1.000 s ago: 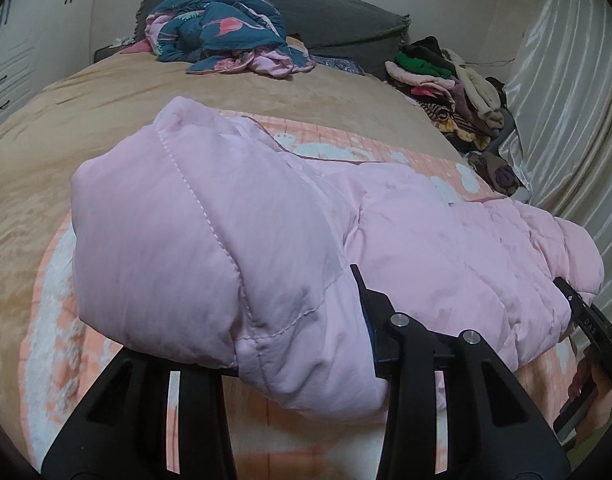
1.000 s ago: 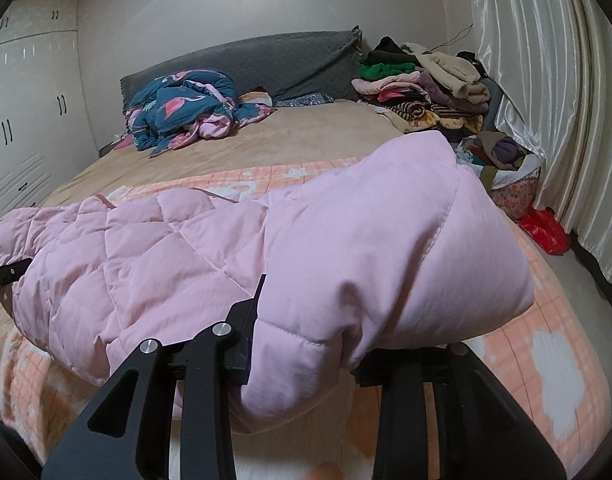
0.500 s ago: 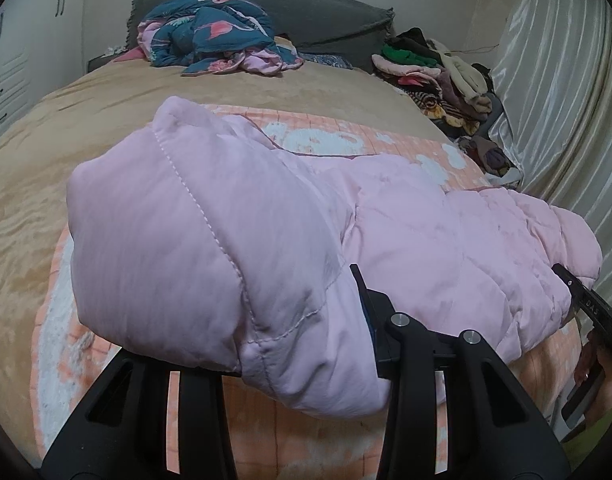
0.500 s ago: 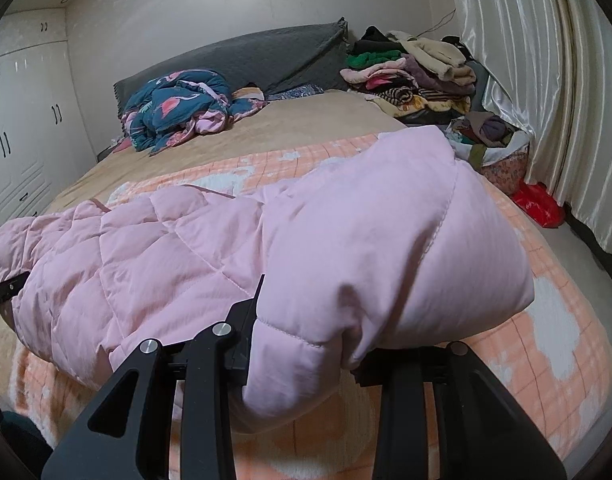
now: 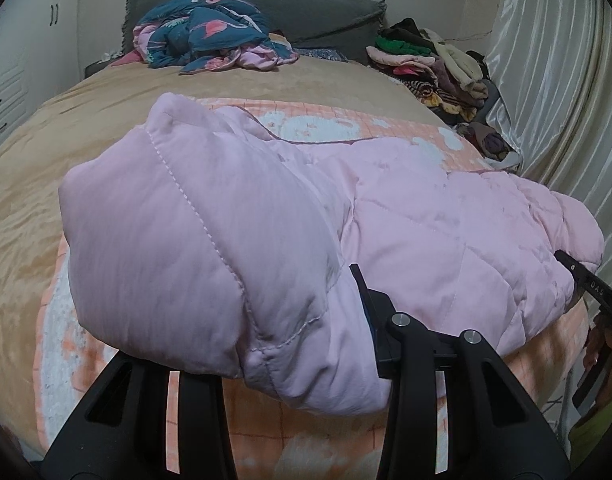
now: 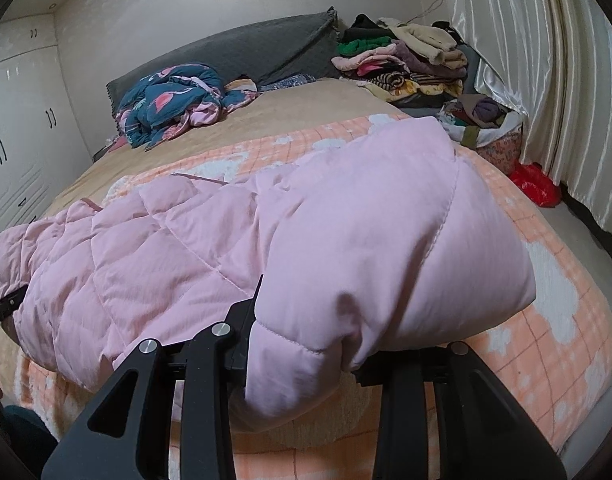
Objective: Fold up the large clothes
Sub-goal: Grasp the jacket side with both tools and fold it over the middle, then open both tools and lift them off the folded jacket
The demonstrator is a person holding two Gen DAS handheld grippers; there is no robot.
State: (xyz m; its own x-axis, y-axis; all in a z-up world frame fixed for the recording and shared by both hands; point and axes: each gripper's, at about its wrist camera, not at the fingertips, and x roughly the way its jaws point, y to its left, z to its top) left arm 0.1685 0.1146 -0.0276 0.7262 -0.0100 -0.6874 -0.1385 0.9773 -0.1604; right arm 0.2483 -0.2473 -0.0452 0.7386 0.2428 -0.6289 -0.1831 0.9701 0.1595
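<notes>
Going left to right in the left wrist view: white cupboards (image 5: 10, 80) sit at the far left edge, then a crumpled blue flamingo-print blanket (image 5: 210, 36) lies at upper centre against the grey headboard cushion (image 5: 306, 8). A messy clothes pile (image 5: 430, 64) sits upper right beside the shiny curtain (image 5: 554, 80).

The main thing is the pink puffer jacket (image 5: 234, 240), which fills the middle of both views and hangs over the orange checked blanket (image 5: 326, 124) on the bed. The left gripper (image 5: 302, 344) at bottom centre is clenched on one thick padded end of it – the fabric bulges out between the black fingers. In the right wrist view the right gripper (image 6: 306, 364) bites the other end the same way, with the quilted body stretching off toward the left of the frame.

My guess at the reason for holding both ends at once: a puffy coat slumps if you grab one spot, so pinching two ends keeps it spread while it gets carried over for a fold. The bite is deep because slick padding slips out of a shallow pinch.

A red bag (image 6: 534, 184) sits on the floor at the right, by the curtain.
</notes>
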